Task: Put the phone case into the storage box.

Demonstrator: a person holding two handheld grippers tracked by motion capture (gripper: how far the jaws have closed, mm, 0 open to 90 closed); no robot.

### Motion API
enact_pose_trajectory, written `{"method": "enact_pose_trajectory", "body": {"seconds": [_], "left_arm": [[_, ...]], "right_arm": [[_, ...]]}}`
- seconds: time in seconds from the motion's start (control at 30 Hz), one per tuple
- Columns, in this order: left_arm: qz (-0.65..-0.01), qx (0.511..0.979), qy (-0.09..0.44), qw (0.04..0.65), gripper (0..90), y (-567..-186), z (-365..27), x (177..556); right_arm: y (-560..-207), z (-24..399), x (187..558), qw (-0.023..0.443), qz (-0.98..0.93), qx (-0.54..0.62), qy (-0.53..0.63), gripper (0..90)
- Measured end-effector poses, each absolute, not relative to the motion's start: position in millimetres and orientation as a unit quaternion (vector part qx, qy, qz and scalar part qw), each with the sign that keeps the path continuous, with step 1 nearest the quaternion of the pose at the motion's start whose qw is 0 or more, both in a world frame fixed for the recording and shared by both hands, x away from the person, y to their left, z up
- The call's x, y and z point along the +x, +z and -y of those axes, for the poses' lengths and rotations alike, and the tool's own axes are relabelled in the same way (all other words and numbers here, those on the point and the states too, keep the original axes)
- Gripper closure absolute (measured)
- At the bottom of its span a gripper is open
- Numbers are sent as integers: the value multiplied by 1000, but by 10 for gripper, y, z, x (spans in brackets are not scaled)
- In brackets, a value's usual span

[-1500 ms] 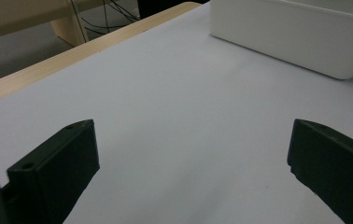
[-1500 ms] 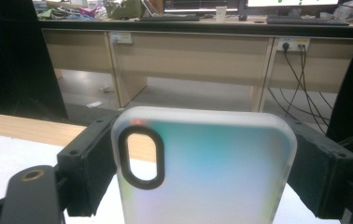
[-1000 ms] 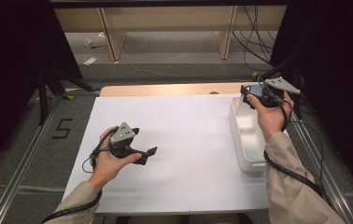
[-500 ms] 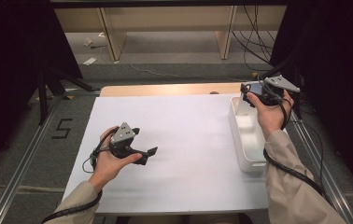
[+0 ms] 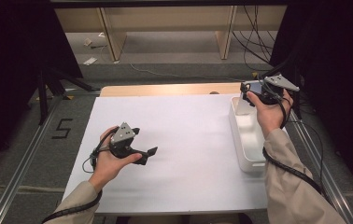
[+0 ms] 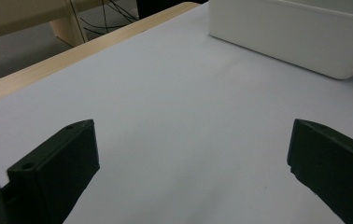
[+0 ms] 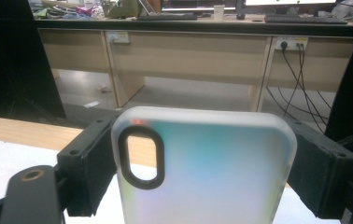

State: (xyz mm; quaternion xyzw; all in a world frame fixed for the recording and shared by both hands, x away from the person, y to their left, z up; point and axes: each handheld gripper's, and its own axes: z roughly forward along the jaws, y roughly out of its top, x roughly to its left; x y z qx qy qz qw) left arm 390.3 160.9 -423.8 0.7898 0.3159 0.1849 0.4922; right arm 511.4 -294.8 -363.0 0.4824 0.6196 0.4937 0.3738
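A translucent phone case (image 7: 202, 168) with an oval camera cut-out stands upright between the jaws of my right gripper (image 7: 200, 163), which is shut on its two long edges. In the high view that right gripper (image 5: 249, 91) hovers over the far end of the white bin (image 5: 240, 149) at the table's right side, and the phone case (image 5: 254, 87) is a pale patch at its tip. My left gripper (image 5: 147, 155) rests low over the white table sheet at the near left, pointing right. Its jaws stand wide open with nothing between them, as the left gripper view (image 6: 188, 158) confirms.
The white table sheet (image 5: 184, 140) covers most of the wooden table (image 5: 165, 89). The white bin (image 6: 296, 32) lies ahead in the left gripper view. Beyond the table are desk legs, floor cables (image 5: 254, 37) and dark curtains at both sides.
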Motion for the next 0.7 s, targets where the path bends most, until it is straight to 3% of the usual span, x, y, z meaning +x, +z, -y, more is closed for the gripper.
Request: {"method": "enact_pose_trajectory", "body": {"seconds": [0.7], "left_arm": [[-316, 789, 185, 494, 14, -4234, -1609, 3902]], "right_arm": [[-3620, 2933, 5180, 374, -620, 484, 491, 185]]}}
